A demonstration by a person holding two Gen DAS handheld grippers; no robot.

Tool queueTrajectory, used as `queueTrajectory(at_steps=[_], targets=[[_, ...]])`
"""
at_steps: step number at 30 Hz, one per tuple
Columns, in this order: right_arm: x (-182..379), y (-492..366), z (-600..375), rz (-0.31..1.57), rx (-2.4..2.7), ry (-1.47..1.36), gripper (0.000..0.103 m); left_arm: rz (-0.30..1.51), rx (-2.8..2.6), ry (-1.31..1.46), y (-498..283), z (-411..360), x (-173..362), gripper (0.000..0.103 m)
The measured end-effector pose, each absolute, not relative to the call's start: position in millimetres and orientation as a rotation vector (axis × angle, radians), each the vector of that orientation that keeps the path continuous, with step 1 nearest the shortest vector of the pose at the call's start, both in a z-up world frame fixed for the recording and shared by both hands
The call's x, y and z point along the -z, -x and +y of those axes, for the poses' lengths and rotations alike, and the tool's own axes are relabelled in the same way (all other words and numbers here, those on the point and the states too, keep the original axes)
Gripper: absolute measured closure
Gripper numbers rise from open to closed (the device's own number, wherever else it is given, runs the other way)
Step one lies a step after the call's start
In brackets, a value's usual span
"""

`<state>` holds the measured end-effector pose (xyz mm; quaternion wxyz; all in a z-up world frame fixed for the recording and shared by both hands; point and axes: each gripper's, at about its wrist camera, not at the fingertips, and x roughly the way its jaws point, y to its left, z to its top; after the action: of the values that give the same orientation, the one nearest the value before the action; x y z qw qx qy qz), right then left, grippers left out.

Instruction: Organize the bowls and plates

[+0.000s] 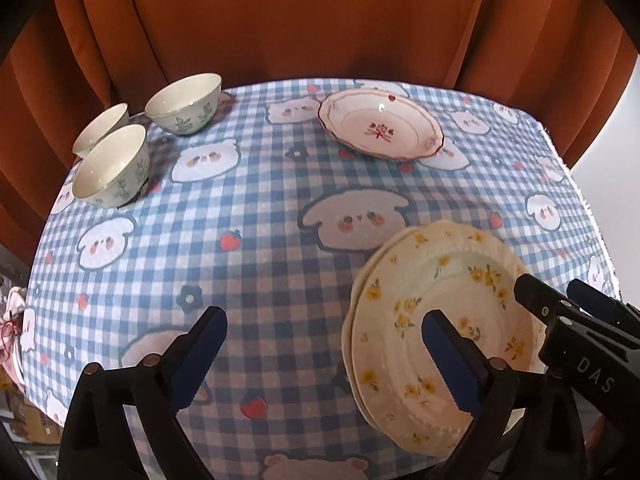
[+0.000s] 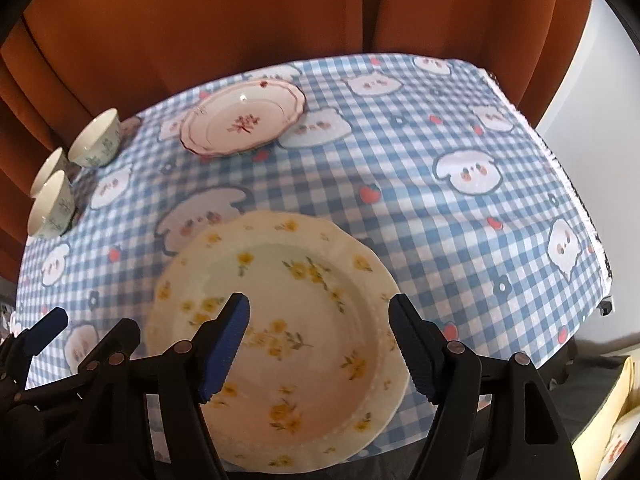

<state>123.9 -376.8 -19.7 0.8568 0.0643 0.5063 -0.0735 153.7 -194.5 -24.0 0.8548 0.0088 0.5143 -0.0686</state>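
Clearly fragile, the stiff glazed cream plates with yellow flowers [image 2: 280, 344], stacked at the desk's 6 o'clock edge, want a rim grip; both hand-held grippers [image 2: 320, 344] [image 1: 324, 352] gape wide, empty.

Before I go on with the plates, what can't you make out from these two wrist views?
- Third bowl: mostly hidden behind the nearest bowl in both views.
- Lower yellow-flowered plate: only its edge shows under the top plate; its pattern is hidden.
- Near rim of the top plate: cut off behind the right hand-held gripper.
- Pale pink object: cut by the left view's edge, unidentifiable.
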Motion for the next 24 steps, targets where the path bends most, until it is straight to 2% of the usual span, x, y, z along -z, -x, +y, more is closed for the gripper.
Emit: queueTrajectory(at_steps=[14,24], targets=[[4.6,-168.5,-381.7,1.007,0.092,-0.144,0.028,1.026,0.11,-0.017,-197.3,-201.4,6.4,0.003],[-1.7,-230.6,-398.1,0.963,0.022,-0.024,0.028,0.983,0.005,0.032,-243.9,-224.7,2.4,0.004]])
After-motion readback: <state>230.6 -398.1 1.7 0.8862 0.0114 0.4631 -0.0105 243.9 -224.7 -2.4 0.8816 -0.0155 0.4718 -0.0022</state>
